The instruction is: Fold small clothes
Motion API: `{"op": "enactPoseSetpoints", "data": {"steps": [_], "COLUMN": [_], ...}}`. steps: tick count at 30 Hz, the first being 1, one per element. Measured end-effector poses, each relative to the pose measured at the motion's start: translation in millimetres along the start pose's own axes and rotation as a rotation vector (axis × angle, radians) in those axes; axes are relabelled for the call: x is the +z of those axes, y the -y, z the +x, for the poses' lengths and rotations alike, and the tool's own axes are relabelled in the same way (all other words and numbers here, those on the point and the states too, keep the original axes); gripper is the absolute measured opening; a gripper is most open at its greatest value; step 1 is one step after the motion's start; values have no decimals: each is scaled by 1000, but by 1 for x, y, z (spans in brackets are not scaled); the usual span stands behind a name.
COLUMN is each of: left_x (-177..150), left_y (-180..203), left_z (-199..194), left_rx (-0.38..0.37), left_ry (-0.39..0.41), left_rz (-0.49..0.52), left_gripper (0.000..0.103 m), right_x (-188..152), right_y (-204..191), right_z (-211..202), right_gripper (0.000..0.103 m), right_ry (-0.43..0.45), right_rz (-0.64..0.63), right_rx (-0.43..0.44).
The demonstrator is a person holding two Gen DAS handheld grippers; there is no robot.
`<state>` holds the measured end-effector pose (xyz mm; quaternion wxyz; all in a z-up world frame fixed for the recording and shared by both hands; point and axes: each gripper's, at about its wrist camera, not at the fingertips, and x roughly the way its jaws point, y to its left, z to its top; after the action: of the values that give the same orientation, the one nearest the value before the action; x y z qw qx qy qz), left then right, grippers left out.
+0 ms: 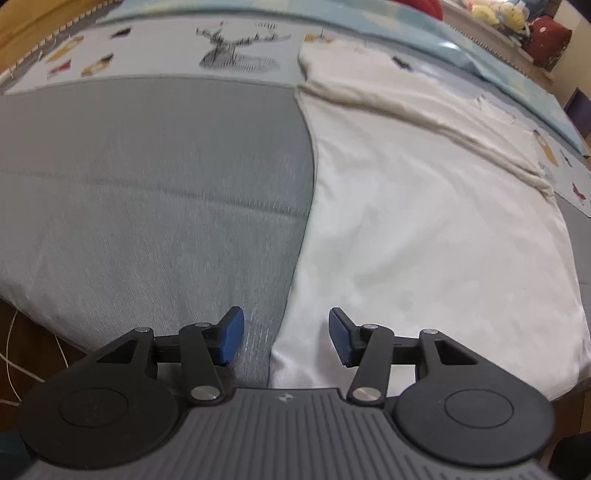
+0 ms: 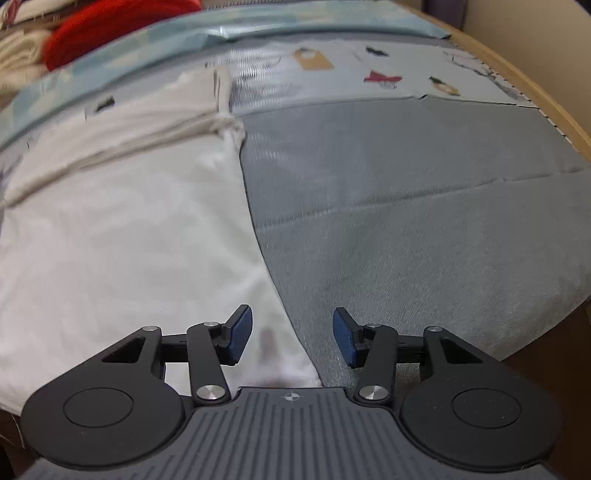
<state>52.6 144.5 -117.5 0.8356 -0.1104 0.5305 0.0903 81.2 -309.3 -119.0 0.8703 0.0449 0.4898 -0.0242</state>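
No legible writing is showing. A flat white cotton garment point(image 1: 424, 229) is lying on the grey woven bedspread point(image 1: 147, 192), its long axis running away from both cameras toward a deer-printed pale panel point(image 1: 236, 48). A red cushion point(image 2: 110, 26) is sitting beyond the garment. The left gripper point(image 1: 286, 341) and right gripper point(image 2: 292, 339) are hovering with jaws apart over opposite near corners of the garment, gripping nothing.

— Any words, numbers or brand names legible anywhere?

— None. Only a small round emblem point(image 1: 284, 398) moulded on the grey ribbed gripper body, no letters in it; same kind of mark point(image 2: 291, 397) in the right wrist view. Printed pictures on the far bedcover point(image 1: 147, 55), a deer point(image 1: 236, 48) among them, without lettering.
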Motion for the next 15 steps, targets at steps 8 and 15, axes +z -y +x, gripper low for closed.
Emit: {"op": "enactPoseSetpoints", "data": {"steps": [8, 15], "left_x": [-2, -3], "left_y": [4, -1], "left_z": [13, 10], "left_rx": [2, 14], "left_ry": [-39, -37], "left_rz": [35, 14], "left_gripper": [56, 47], "right_x": [-7, -8], "right_y": [8, 12], "right_z": [24, 22], "right_gripper": [53, 53], "right_ry": [-91, -98], "right_rz": [45, 71], "right_rx": [-23, -45]}}
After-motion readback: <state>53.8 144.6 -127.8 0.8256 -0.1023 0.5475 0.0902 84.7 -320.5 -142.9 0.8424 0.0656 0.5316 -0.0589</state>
